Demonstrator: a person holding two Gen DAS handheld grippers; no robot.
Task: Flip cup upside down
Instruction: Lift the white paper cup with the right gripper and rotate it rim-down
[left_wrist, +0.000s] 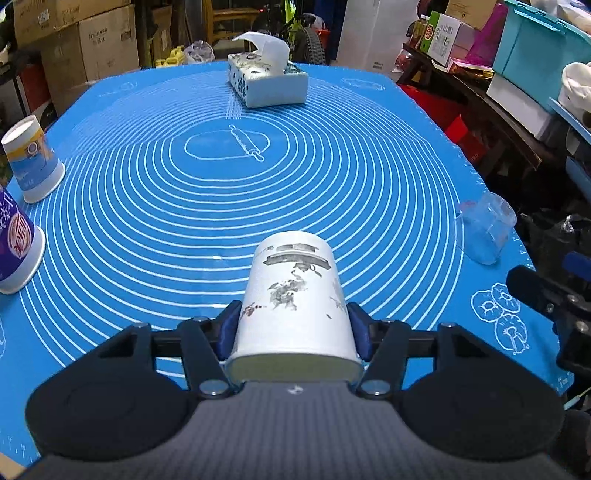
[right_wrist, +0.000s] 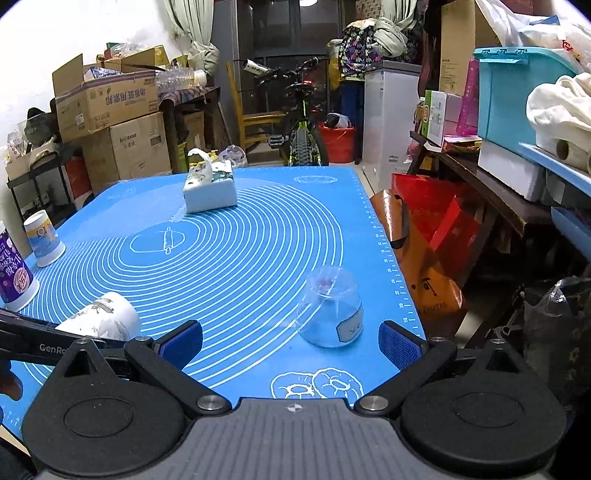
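While the left gripper (left_wrist: 293, 325) clamps it, the cup (left_wrist: 295, 295) lies horizontally, base pointing away.

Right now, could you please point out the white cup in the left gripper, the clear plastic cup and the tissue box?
white cup (left_wrist: 291, 291), left wrist view, on its printed side wall.
clear plastic cup (right_wrist: 330, 314), right wrist view, on its transparent side wall.
tissue box (left_wrist: 273, 86), left wrist view, on its white front face.

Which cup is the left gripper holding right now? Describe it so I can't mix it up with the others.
On the blue baking mat, look at the near edge, where the left gripper clamps a white paper cup tipped on its side. Unlike the purple cup, the yellow-banded cup and the clear cup, it bears grey ink-painting marks.
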